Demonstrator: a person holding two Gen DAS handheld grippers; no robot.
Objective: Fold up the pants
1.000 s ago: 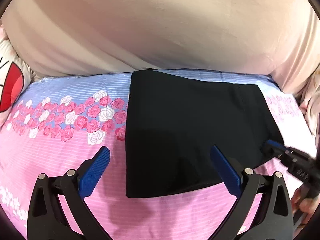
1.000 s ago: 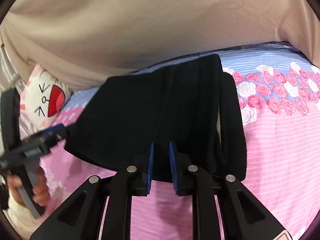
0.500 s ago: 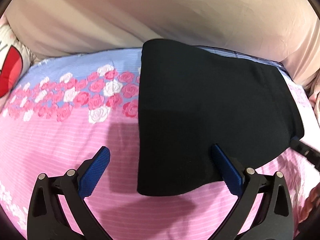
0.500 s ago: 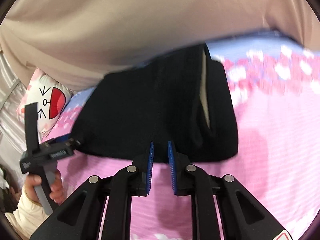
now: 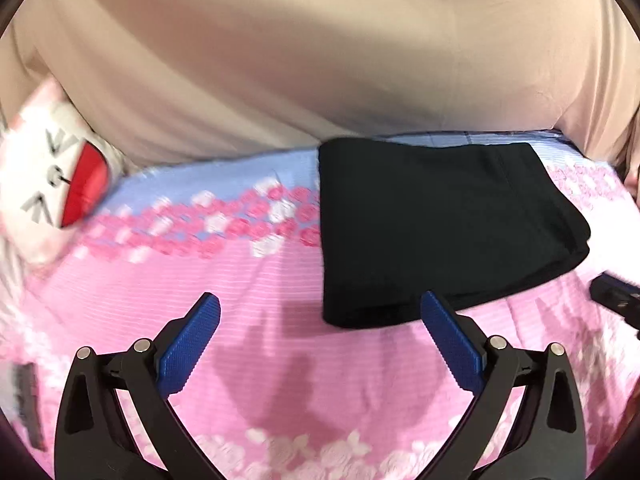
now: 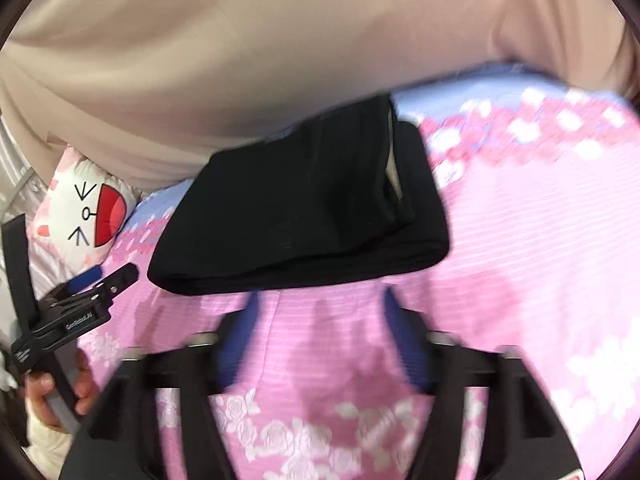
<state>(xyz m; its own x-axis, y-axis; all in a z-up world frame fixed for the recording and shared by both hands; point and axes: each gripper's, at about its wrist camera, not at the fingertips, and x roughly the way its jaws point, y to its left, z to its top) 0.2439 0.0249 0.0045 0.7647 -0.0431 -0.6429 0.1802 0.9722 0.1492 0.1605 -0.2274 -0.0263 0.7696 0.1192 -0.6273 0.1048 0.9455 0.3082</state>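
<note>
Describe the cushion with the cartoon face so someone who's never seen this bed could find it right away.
Start at the pink bedspread with its band of roses, and follow it to the beige curtain behind. The cushion sits there, beyond the folded black pants. It alone is white, with whisker marks and a wide red mouth.

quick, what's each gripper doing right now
left gripper: open, holding nothing
right gripper: jaws just opened, let go of the pants

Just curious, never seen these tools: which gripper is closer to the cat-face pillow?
Left. The left gripper sits just in front of the pillow, beside the folded pants; the right gripper, jaws just opened, empty, is farther off, facing the pants' near edge.
</note>
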